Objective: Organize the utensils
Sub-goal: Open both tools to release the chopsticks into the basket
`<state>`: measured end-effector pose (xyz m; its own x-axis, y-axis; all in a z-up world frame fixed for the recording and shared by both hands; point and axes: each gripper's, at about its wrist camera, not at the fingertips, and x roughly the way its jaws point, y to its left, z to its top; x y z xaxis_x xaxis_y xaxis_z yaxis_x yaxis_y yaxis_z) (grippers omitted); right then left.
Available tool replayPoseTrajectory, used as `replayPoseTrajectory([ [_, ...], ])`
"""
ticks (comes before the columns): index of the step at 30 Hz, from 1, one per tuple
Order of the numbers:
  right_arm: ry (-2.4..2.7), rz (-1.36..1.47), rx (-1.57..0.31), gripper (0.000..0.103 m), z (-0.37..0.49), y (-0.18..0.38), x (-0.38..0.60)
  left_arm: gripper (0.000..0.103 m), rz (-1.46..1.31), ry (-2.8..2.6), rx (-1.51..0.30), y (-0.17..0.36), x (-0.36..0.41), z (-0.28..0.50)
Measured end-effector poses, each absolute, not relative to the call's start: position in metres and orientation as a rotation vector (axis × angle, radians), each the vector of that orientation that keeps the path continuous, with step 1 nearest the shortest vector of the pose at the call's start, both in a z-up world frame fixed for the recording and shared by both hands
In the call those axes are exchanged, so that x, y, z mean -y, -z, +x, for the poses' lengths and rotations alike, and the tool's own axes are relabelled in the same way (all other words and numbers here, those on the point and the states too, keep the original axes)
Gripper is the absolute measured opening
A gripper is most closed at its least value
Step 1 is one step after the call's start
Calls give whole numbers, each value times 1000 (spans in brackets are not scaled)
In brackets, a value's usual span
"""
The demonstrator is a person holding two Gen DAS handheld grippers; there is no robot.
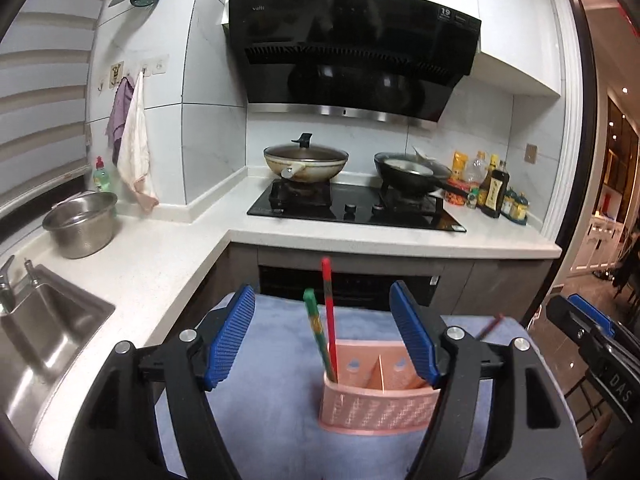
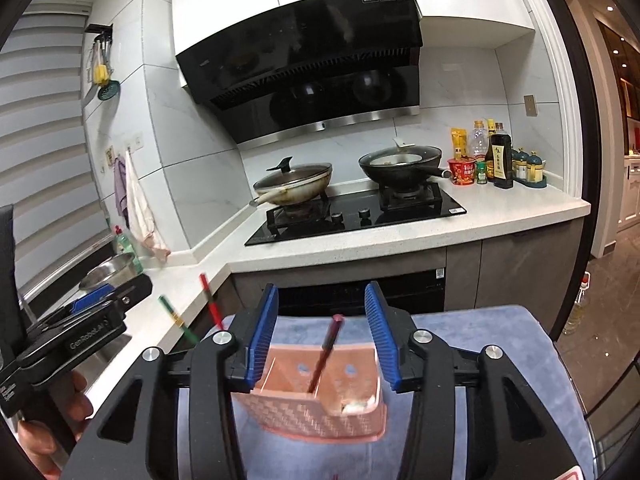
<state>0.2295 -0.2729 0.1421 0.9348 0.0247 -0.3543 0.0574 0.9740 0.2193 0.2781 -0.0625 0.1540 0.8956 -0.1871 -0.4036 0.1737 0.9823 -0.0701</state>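
Chopsticks (image 1: 329, 320) stand in the pink holder (image 1: 376, 408); both grippers (image 1: 322, 344) (image 2: 322, 340) gape empty, so withdraw straight upward.

- The left gripper (image 1: 322, 340) stands open; between its pads (image 1: 230, 340) two chopsticks, green (image 1: 316, 328) and red (image 1: 329, 312), rise from the left compartment of the pink holder (image 1: 376, 408) and block the way straight ahead.
- The holder's right compartment, past its divider (image 1: 380, 372), is partly covered by the right pad.
- The right gripper (image 2: 322, 340) is open too; a dark chopstick (image 2: 326, 354) leans in the gap, touching neither pad.
- Bare blue cloth (image 1: 272, 412) lies free left of the holder.
- White counter (image 1: 160, 280) beyond is free up to the steel bowl (image 1: 82, 224) and sink (image 1: 52, 332).
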Motion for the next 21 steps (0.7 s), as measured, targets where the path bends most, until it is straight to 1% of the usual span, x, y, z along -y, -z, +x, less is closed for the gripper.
replayPoseTrajectory([
  [7,5,214,-436,49,172,-122,259,67,11,181,-502,-137,59,230],
  [11,10,182,-484,49,136,-106,248,71,13,171,-554,-120,53,201],
  [21,32,209,-589,50,72,-68,243,71,14,182,-634,-91,43,152],
])
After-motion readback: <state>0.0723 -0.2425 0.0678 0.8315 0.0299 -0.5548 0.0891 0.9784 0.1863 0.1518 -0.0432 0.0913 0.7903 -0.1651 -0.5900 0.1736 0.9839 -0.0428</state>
